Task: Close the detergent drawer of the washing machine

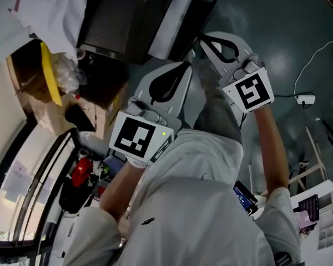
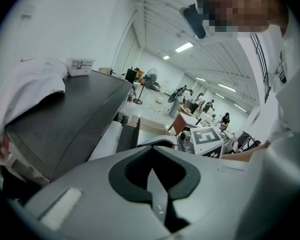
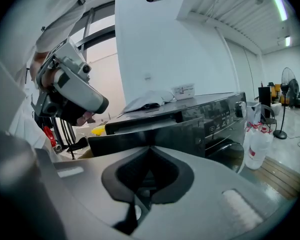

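The dark washing machine (image 1: 119, 21) stands ahead of me, and its detergent drawer (image 1: 170, 25) is pulled out toward me. In the right gripper view the drawer's dark front panel (image 3: 155, 134) sticks out left of the control panel (image 3: 222, 116). The left gripper view shows the drawer's pale inside (image 2: 109, 138). My left gripper (image 1: 184, 66) is shut and empty, a little short of the drawer. The right gripper (image 1: 204, 39) is also shut and empty, beside the drawer's front end. Neither touches the drawer.
A white cloth (image 2: 27, 86) and a small box (image 2: 81, 66) lie on the machine's top. A cardboard box with a yellow item (image 1: 50, 73) sits to the left. Plastic bottles (image 3: 257, 141) stand on the floor by the machine's door. A fan (image 3: 288, 86) is farther off.
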Tool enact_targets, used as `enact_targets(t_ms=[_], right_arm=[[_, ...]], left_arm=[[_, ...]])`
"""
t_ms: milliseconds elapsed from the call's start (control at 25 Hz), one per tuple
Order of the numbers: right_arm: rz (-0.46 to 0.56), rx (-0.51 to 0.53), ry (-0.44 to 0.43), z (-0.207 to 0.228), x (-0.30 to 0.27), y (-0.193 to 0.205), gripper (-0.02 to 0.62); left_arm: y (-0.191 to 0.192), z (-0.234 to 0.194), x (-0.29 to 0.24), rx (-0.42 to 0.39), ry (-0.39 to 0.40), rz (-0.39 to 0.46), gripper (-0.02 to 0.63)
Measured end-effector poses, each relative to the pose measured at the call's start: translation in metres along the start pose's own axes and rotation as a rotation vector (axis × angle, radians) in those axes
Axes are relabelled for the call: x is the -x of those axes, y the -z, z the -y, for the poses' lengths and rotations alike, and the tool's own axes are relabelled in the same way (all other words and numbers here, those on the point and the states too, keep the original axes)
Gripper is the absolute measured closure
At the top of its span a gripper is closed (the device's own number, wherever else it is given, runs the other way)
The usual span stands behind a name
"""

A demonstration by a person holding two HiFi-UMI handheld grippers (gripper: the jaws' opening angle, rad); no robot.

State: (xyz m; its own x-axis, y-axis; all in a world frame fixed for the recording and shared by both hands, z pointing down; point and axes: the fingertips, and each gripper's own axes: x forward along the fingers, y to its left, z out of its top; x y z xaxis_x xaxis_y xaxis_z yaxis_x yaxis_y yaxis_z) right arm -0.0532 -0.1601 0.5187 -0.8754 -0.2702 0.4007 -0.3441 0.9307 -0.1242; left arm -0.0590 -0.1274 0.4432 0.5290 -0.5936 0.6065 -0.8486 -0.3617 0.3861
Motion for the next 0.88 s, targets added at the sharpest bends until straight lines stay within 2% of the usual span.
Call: enact_targets(t_ms=[240,560,760,880], right_arm=[[0.039,0.004,-0.024,-0.002,-0.022,-0.015,0.594],[0.036,0.007,-0.037,-0.004,-0.047,-0.026,0.594],[0.086,-0.058,-0.042,-0.002,-0.051,-0.035,0.592],[0.045,-0.081,-0.047,-0.003,-0.054,-0.031,0.591]], left_arm=[[0.001,-0.014,0.009,0.025,-0.027,0.012,0.589],[0.002,-0.029,0.017,0.058,-0.040,0.024,0.589],[0.000,-0.042,0.021,0.059,-0.051,0.020,0.589],[0.002,-0.042,0.021,0.072,-0.027,0.018,0.589]])
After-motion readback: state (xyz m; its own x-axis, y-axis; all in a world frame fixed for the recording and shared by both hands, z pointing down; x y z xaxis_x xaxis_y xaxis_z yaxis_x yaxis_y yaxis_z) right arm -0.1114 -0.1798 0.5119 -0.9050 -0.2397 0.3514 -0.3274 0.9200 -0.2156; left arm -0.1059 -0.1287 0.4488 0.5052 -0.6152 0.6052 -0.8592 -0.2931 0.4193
